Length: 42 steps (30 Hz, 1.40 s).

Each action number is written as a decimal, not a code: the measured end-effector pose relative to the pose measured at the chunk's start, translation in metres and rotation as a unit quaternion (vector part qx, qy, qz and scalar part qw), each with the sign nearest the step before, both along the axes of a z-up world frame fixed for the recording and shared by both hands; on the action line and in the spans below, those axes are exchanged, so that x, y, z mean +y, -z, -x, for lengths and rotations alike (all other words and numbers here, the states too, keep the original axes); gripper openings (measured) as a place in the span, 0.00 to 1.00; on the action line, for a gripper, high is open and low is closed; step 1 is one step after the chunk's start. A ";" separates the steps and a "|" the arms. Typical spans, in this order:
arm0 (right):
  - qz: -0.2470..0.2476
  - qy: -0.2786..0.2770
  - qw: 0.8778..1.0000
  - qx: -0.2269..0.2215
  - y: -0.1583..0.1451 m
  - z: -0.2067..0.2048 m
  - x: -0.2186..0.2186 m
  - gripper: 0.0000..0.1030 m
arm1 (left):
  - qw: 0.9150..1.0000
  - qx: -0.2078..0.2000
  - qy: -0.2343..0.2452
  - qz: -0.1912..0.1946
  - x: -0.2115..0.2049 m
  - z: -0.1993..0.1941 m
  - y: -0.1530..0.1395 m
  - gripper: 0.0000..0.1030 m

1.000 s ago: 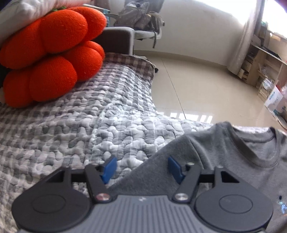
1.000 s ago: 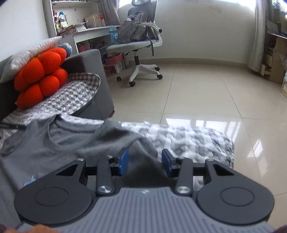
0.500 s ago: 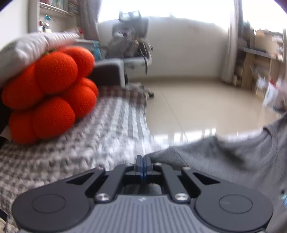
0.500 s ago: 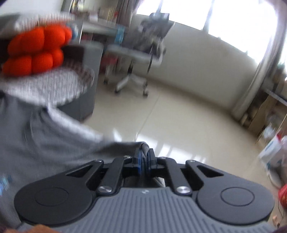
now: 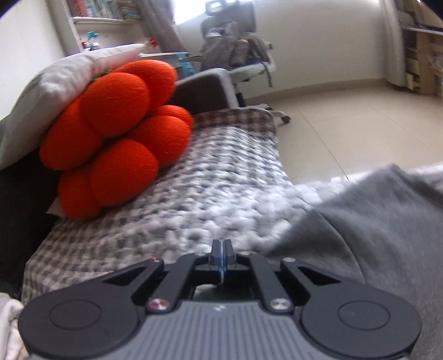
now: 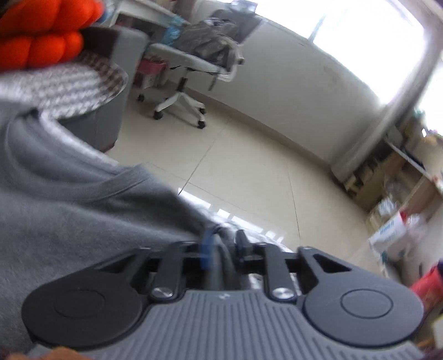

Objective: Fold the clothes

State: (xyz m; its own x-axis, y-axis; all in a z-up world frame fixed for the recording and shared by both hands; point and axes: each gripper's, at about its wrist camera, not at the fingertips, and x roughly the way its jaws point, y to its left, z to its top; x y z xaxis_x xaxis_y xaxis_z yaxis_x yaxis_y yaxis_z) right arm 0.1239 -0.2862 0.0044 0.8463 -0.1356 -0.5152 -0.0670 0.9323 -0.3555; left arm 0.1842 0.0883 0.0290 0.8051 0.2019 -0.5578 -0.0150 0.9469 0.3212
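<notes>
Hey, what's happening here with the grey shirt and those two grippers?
A person is folding a grey T-shirt on a checkered quilted blanket, with a handheld gripper in each hand. The left gripper has its jaws shut; the shirt's edge lies right beside it, but whether cloth is pinched there cannot be told. The right gripper has a bunched part of the shirt between its partly closed fingers. An orange plush cushion sits at the blanket's far side.

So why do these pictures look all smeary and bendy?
Right wrist view: motion blur smears the grey shirt, and the window glares white. Left wrist view: sharper, though the checked blanket is soft; fisheye bends the floor edges.
</notes>
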 end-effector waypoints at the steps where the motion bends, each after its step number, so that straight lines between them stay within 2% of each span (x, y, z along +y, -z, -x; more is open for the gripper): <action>1: -0.027 0.012 0.999 -0.014 -0.010 0.007 -0.009 0.43 | 1.000 -0.006 -0.004 0.010 0.006 0.003 -0.006 0.04; 4: -0.114 0.038 0.992 -0.045 -0.040 0.032 -0.037 0.49 | 0.998 -0.021 -0.020 0.055 0.027 0.017 -0.026 0.09; 5: -0.134 0.041 0.989 -0.051 -0.046 0.044 -0.045 0.54 | 0.996 -0.025 -0.026 0.076 0.035 0.024 -0.031 0.10; 7: -0.157 0.047 0.985 -0.056 -0.052 0.069 -0.057 0.55 | 0.994 -0.023 -0.032 0.104 0.046 0.044 -0.037 0.15; 9: -0.179 0.060 0.981 -0.053 -0.050 0.093 -0.069 0.56 | 0.991 -0.021 -0.024 0.132 0.053 0.072 -0.038 0.34; 14: -0.271 0.103 0.957 -0.005 -0.026 0.127 -0.097 0.56 | 0.983 -0.003 -0.003 0.185 0.056 0.125 -0.025 0.37; 16: -0.320 0.128 0.939 0.005 -0.020 0.129 -0.111 0.56 | 0.982 -0.003 -0.002 0.189 0.054 0.136 -0.021 0.37; 17: -0.354 0.140 0.925 0.007 -0.018 0.128 -0.119 0.56 | 0.982 -0.004 -0.003 0.188 0.052 0.140 -0.018 0.37; 19: -0.434 0.149 0.889 0.010 -0.014 0.120 -0.135 0.56 | 0.981 -0.006 -0.003 0.192 0.048 0.143 -0.017 0.37; 20: -0.453 0.153 0.878 0.012 -0.013 0.114 -0.139 0.56 | 0.981 -0.009 0.000 0.196 0.046 0.143 -0.019 0.37; 22: -0.446 0.155 0.881 0.017 -0.014 0.101 -0.140 0.56 | 0.979 -0.014 0.007 0.203 0.043 0.143 -0.021 0.38; 24: -0.440 0.158 0.884 0.022 -0.015 0.088 -0.140 0.56 | 0.977 -0.022 0.032 0.209 0.034 0.141 -0.023 0.50; 26: -0.433 0.161 0.887 0.027 -0.016 0.076 -0.140 0.56 | 0.980 -0.013 0.035 0.196 0.021 0.132 -0.017 0.57; 27: -0.426 0.158 0.890 0.031 -0.015 0.069 -0.138 0.56 | 0.981 0.000 0.031 0.194 0.015 0.126 -0.010 0.55; 28: -0.404 0.148 0.902 0.040 -0.013 0.063 -0.128 0.53 | 0.981 0.014 0.027 0.192 0.009 0.120 -0.003 0.54; 30: -0.333 0.145 0.930 0.059 -0.010 0.053 -0.107 0.11 | 0.980 0.024 0.023 0.194 0.003 0.116 0.010 0.53; 32: -0.278 0.141 0.949 0.047 -0.017 0.060 -0.092 0.05 | 0.985 0.011 0.021 0.173 -0.003 0.119 0.016 0.53; 34: -0.223 0.140 0.964 0.032 -0.024 0.067 -0.078 0.04 | 0.985 0.006 0.018 0.174 -0.002 0.120 0.017 0.53; 35: -0.201 0.152 0.968 0.013 -0.029 0.074 -0.077 0.04 | 0.984 0.005 0.016 0.177 -0.001 0.120 0.017 0.53; 37: -0.178 0.180 0.967 -0.021 -0.035 0.085 -0.079 0.04 | 0.983 0.001 0.011 0.184 0.002 0.119 0.019 0.53; 40: -0.171 0.197 0.965 -0.011 -0.022 0.084 -0.078 0.04 | 0.982 -0.002 0.010 0.188 0.003 0.121 0.020 0.54; 42: -0.134 0.203 0.970 0.010 -0.006 0.075 -0.072 0.04 | 0.981 -0.003 0.009 0.193 0.005 0.121 0.020 0.55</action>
